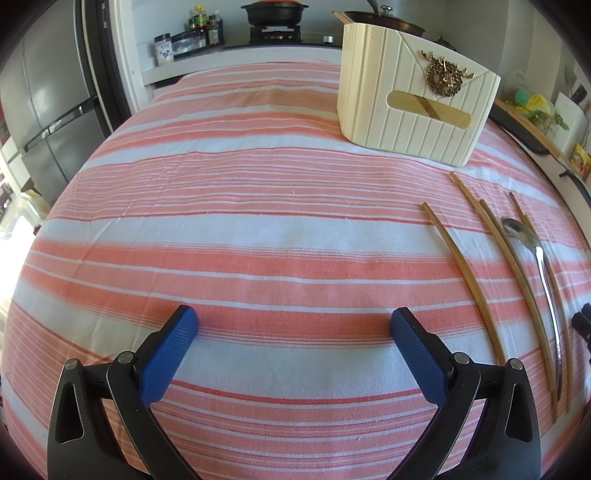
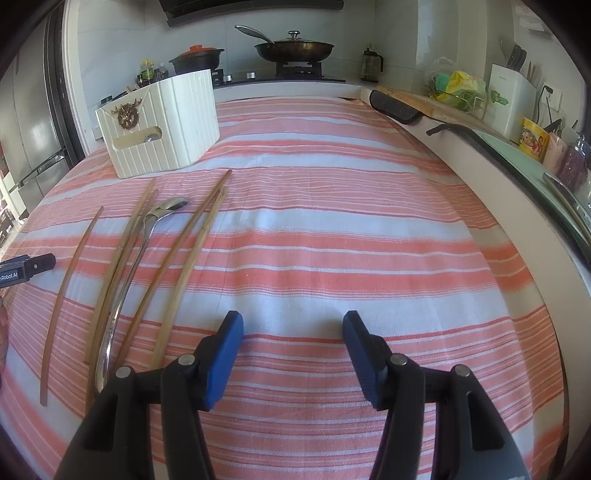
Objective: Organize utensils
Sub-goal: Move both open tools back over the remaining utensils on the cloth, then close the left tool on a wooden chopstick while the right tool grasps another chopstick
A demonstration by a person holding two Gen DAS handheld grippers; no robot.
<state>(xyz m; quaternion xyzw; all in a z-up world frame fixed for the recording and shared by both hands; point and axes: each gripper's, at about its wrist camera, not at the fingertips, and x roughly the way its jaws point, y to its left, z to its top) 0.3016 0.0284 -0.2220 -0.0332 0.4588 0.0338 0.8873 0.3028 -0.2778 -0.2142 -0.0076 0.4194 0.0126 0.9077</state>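
Observation:
Several wooden chopsticks (image 2: 181,258) and a metal spoon (image 2: 125,273) lie loose on the striped tablecloth, left of my right gripper (image 2: 291,325). They also show at the right of the left wrist view, chopsticks (image 1: 465,277) and spoon (image 1: 543,273). A cream ribbed utensil holder (image 1: 413,99) with a gold deer ornament stands beyond them; it also shows in the right wrist view (image 2: 162,122), with a spoon and chopsticks inside. My left gripper (image 1: 293,321) is open and empty over bare cloth. My right gripper is open and empty.
The striped cloth (image 1: 240,206) covers the table. A stove with a black pot (image 1: 275,13) and a lidded pan (image 2: 293,48) is behind. A fridge (image 1: 48,122) stands at left. A counter with a sink (image 2: 535,166), cups and a knife block runs along the right.

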